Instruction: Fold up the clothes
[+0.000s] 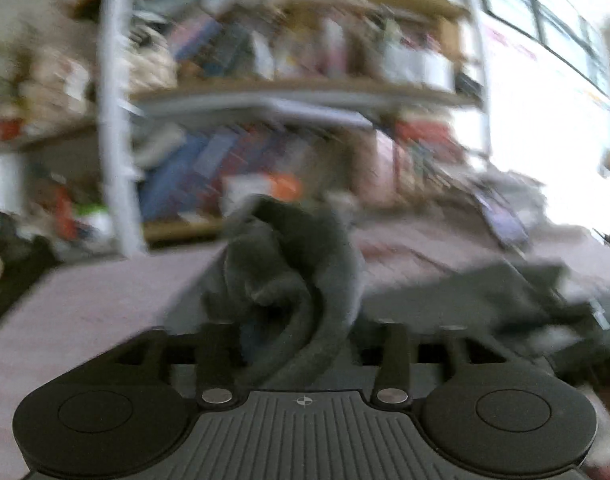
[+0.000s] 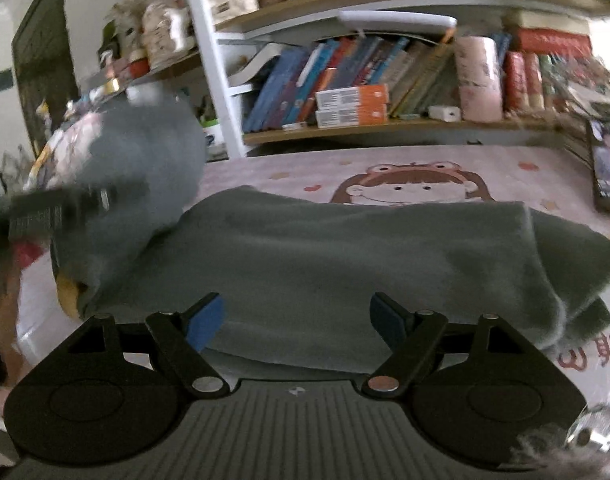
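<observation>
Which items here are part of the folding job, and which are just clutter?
In the job:
- grey garment, lying on the pink printed sheet
- left gripper, clamped on a bunched end of it
- right gripper, open

Lying about:
- books on the shelf
- orange boxes
- pink cylinder

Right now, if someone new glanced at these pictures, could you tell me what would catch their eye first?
First the grey garment, spread wide across the pink cartoon bedsheet just ahead of the open right gripper. Next, a twisted bunch of the same grey cloth rising between the fingers of the left gripper, which is shut on it. Behind the bed, a bookshelf crammed with colourful books fills the background.
</observation>
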Tool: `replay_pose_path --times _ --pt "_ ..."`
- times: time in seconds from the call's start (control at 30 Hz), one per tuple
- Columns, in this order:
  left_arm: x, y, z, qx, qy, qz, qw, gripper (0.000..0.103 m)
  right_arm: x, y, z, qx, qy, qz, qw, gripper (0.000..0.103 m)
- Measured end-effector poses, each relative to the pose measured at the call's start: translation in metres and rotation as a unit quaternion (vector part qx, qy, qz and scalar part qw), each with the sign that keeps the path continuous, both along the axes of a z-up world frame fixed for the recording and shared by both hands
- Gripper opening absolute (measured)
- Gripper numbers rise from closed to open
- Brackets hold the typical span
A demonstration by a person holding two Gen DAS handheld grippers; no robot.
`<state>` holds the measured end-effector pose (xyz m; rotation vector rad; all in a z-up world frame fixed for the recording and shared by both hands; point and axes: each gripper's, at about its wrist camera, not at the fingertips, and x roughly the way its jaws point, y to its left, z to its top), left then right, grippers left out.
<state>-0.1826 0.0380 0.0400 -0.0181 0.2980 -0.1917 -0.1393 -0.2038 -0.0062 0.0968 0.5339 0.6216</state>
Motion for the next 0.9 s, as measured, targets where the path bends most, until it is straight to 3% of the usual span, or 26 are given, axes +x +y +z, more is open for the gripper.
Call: replay_pose_path --times 0.07,0.23,0.33,0.4,0.47,0.53,0.6,0.7,0.9 --pt "-0.002 -0.007 -0.003 0.003 0.012 -0.022 0.9997 0.074 0.001 -0.006 0.000 0.009 0.008 -0.002 1.000 0.079" --pt "-0.007 -0.024 -0.012 0.009 0.041 -0.078 0.9960 0.074 0.000 -0.002 -0.003 0.012 0.017 0.013 1.000 0.080" --pt "-0.016 -0.001 -0.002 -0.039 0.015 -0.061 0.9973 0.073 0.000 0.000 -0.004 0.022 0.029 0.022 0.999 0.081" --pt "-0.020 0.017 0.002 -0.067 0.003 -0.044 0.9968 0.066 0.001 0.003 -0.004 0.029 0.035 0.029 0.999 0.081" --pt "-0.014 0.024 -0.008 -0.068 0.028 -0.025 0.9970 0.051 0.000 0.007 -0.003 0.030 0.037 0.034 0.998 0.082" --pt "-0.008 0.030 -0.024 -0.073 0.061 -0.011 0.9954 0.045 0.000 0.008 -0.003 0.032 0.040 0.038 0.998 0.082" --pt "-0.006 0.030 -0.038 -0.060 0.083 -0.010 0.9947 0.044 0.000 0.009 -0.003 0.036 0.044 0.041 0.998 0.083" --pt "-0.009 0.021 -0.042 -0.011 0.078 -0.011 0.9969 0.049 0.004 0.007 -0.002 0.058 0.061 0.047 0.995 0.083" --pt "-0.017 0.036 -0.022 -0.053 0.048 0.002 0.9975 0.051 0.030 0.007 -0.001 0.144 0.136 0.050 0.979 0.082"
